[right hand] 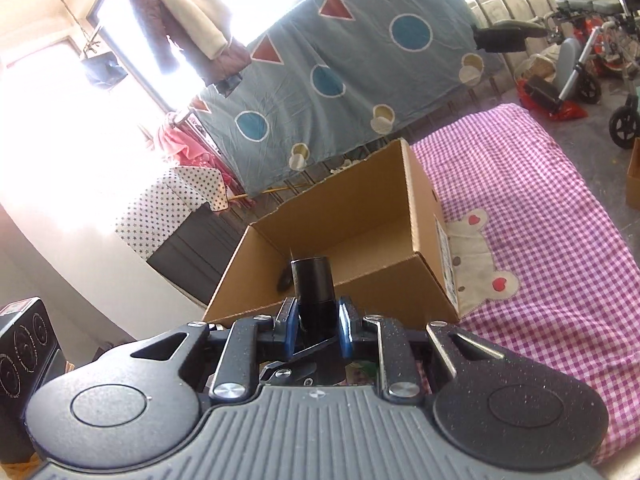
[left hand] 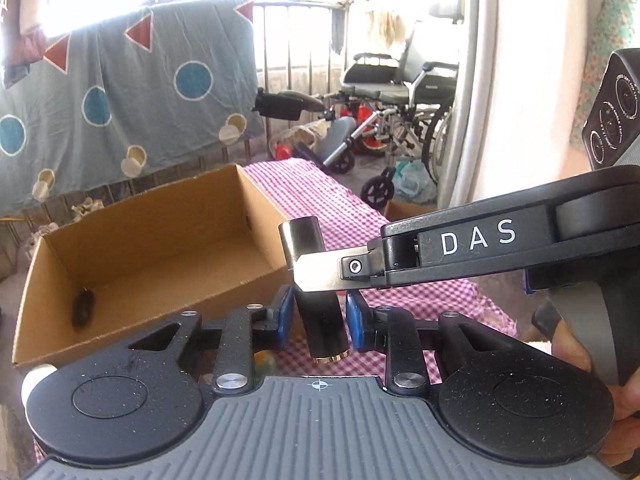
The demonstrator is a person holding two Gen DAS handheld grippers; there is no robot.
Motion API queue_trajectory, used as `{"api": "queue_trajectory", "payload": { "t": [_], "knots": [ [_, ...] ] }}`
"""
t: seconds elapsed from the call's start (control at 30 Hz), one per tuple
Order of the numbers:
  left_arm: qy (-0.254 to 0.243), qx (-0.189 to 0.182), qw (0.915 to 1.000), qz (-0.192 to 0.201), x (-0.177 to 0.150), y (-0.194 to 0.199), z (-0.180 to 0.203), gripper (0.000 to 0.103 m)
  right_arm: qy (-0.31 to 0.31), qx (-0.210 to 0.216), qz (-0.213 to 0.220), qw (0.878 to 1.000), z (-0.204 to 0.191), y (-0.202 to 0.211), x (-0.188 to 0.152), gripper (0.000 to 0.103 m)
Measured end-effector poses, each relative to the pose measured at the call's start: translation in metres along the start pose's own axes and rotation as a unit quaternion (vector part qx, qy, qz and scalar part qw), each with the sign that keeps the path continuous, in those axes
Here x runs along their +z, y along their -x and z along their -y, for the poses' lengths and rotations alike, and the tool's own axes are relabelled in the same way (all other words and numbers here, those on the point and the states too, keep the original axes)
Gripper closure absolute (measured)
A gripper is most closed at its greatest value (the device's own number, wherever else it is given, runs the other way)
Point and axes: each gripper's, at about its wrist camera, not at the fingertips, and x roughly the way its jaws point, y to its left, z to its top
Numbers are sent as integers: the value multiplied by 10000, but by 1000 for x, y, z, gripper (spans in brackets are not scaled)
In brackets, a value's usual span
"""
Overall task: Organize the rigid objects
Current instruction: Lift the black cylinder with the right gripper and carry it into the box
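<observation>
Black cylinder (left hand: pixel 318 312), one only, glossy, with a gold ring at its lower end: being clamped between the blue pads of the left gripper (left hand: pixel 318 318) and also pinched higher up by the metal fingers of the right gripper (left hand: pixel 316 276), both sets of jaws narrow on it. Hanging above the pink checked cloth (left hand: pixel 320 196), just beside one open cardboard box (left hand: pixel 120 296). Lying in the box's near corner, one small dark object (left hand: pixel 83 306), too dim to identify. Standing farther back, one wheelchair (left hand: pixel 400 92).
</observation>
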Motion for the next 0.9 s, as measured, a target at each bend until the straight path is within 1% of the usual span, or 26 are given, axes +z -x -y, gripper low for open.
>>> {"api": "queue_trajectory", "payload": {
  "t": [0.13,0.2,0.27,0.4,0.5,0.6,0.67,0.73,0.77,0.8,0.9],
  "knots": [
    [199,376,9989,180,22,15,-32,76,442,347,21,9984,-39,-25,26,80],
    [412,544,9976,125,33,15,-53,76,592,494,-94,9970,-55,-47,39,80],
    [631,680,9957,1,40,10,-74,76,626,640,-305,9955,-64,-73,52,80],
    [1105,846,9892,-463,42,-18,-116,76,395,824,-1131,9894,-69,-147,75,80],
    [1338,930,9826,-893,32,-42,-144,76,214,730,-1738,9818,-67,-200,80,80],
    [1492,1030,9743,-1334,21,-69,-165,76,4,638,-2288,9714,-61,-247,77,80],
    [1599,1046,9684,-1603,15,-83,-175,76,-107,539,-2572,9648,-56,-271,75,80],
    [1653,1038,9649,-1758,10,-93,-182,76,-258,464,-2821,9579,-50,-293,71,81],
    [1731,1031,9618,-1854,8,-96,-189,75,-329,417,-2952,9540,-46,-304,69,81],
    [1708,1098,9606,-1898,8,-98,-190,74,-380,380,-3036,9513,-44,-312,67,81],
    [1586,1074,9638,-1854,7,-93,-190,72,-442,289,-3183,9465,-40,-332,64,81]
  ]
}}
